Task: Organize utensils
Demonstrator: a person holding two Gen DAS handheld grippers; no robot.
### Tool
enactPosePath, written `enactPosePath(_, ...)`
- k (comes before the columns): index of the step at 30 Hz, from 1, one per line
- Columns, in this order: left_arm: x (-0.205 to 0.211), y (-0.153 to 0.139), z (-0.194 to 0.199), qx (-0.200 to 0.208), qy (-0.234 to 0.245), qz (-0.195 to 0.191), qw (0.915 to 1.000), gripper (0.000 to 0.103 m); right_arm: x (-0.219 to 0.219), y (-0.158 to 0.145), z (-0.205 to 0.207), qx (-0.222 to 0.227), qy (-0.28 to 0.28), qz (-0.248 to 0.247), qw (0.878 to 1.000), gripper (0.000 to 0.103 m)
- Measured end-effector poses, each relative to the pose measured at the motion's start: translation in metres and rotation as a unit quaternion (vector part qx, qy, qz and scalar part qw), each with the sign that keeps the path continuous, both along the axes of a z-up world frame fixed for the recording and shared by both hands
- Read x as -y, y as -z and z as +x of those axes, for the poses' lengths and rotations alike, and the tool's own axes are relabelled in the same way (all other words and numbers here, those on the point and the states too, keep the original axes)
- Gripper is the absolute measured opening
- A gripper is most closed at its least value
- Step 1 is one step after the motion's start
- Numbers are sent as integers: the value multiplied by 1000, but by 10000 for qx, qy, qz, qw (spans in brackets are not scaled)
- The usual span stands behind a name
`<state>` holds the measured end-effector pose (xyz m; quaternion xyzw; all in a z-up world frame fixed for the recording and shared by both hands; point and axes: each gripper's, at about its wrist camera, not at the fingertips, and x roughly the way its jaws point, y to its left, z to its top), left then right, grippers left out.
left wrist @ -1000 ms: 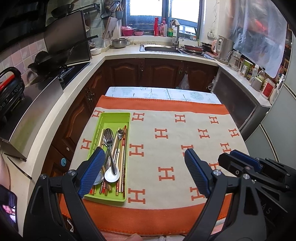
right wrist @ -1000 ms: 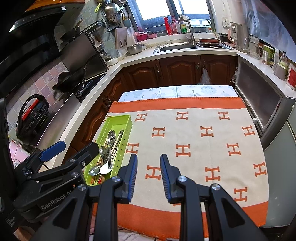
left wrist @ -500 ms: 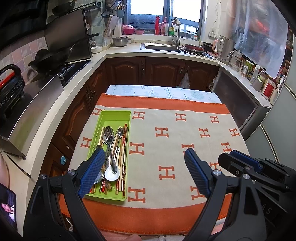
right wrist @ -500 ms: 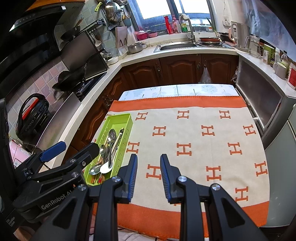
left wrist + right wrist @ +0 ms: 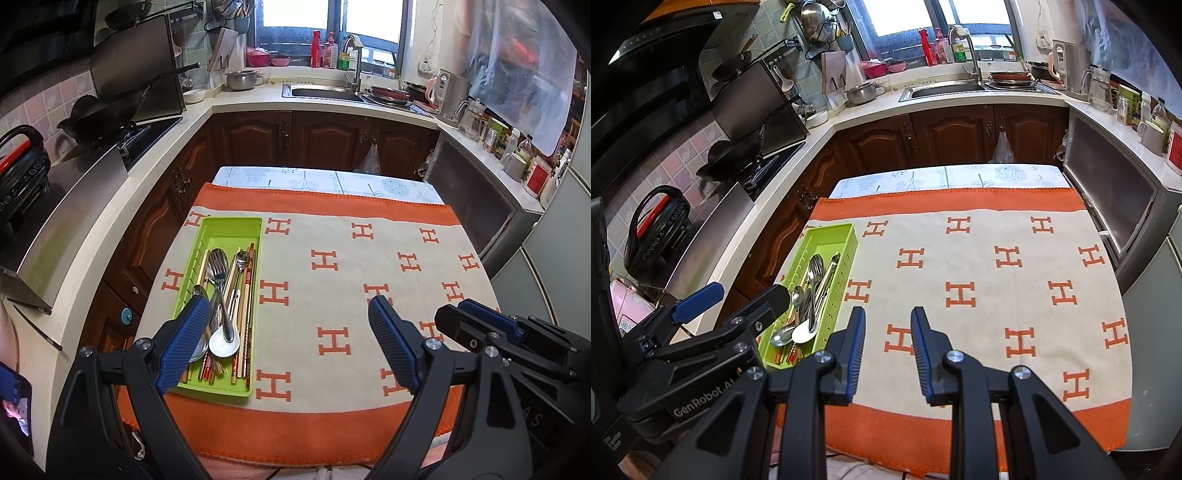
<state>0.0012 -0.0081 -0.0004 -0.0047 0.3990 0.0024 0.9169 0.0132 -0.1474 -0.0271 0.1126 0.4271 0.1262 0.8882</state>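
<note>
On the left side of the orange-and-cream cloth (image 5: 369,295) sits your green tray (image 5: 229,229) — spoons, a fork and chopsticks (image 5: 245,314) all lie piled in it. Your left gripper (image 5: 288,343) is spread wide above the cloth and holds nothing — one finger hangs over the tray. Your right gripper (image 5: 888,350) is only a little apart, also holding nothing.

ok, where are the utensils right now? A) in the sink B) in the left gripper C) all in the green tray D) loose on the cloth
C: spoons, a fork and chopsticks lie piled in the green tray at the cloth's left edge; the left gripper is open and holds nothing.
</note>
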Motion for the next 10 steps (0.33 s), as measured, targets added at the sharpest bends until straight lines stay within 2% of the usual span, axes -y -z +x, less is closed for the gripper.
enactPosePath(10,1,8,-1,-101,-19,12,9999,86,-7,6,-8,-81,-2,38,10000,25)
